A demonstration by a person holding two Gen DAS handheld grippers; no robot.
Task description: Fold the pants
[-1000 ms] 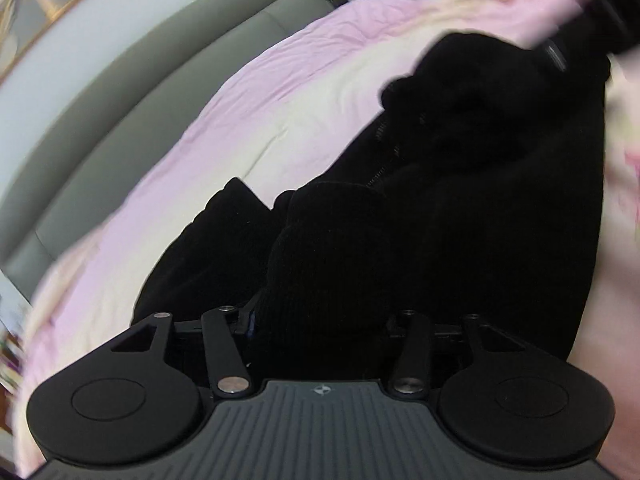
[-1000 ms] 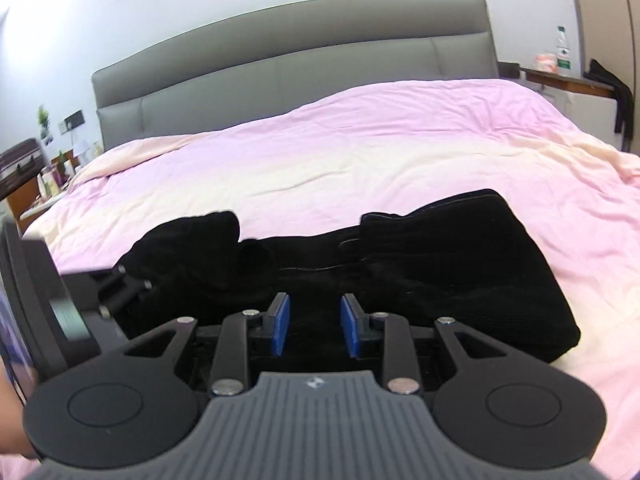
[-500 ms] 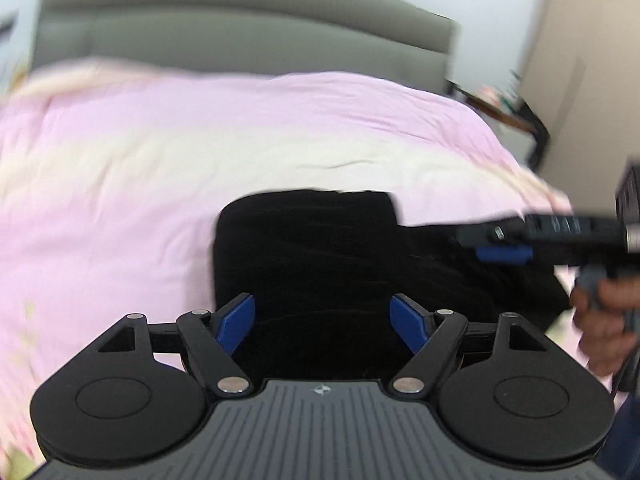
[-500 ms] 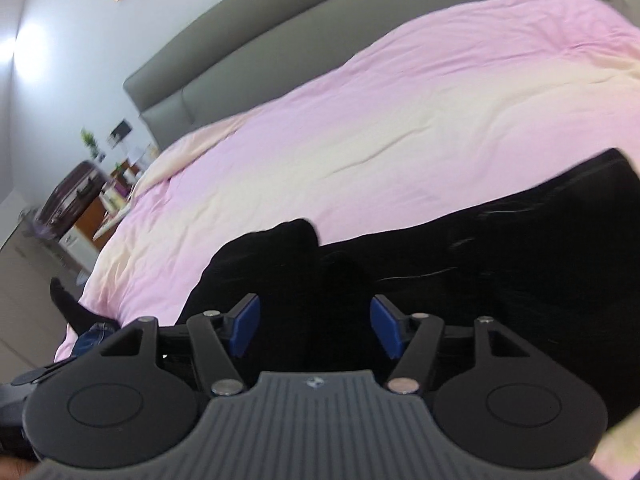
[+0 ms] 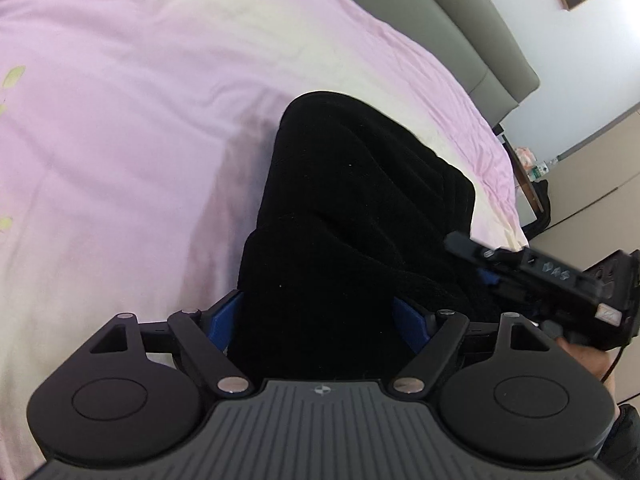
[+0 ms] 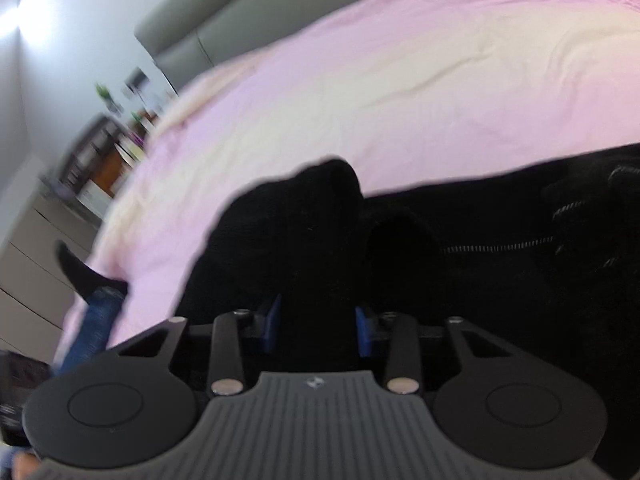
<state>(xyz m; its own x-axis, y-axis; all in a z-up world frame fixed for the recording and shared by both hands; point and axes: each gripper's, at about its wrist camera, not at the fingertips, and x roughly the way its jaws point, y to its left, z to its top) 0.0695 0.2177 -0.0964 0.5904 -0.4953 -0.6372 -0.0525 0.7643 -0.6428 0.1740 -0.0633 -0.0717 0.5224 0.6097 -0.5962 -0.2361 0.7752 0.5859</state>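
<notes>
From the left wrist view, the black pants lie in a thick, partly folded bundle on the pink bedspread, running away from the camera toward the grey headboard. The left tongs stand spread wide with the near end of the bundle filling the space between the blue pads; the pads do not look to be squeezing the cloth, though the dark fabric hides the exact contact. At the right edge the right tongs reach in sideways over the cloth, a hand behind them. From the right wrist view, which is blurred, the right tongs are closing on a raised hump of black fabric between their blue pads, and whether they already press it I cannot tell for sure. A zipper shows to the right, so this looks like the waist end. My reading is that a fresh grip is being taken for another fold. Next, both tongs need a firm pinch on their edges, then a lift together to carry one end over the other without the layers slipping apart.
</notes>
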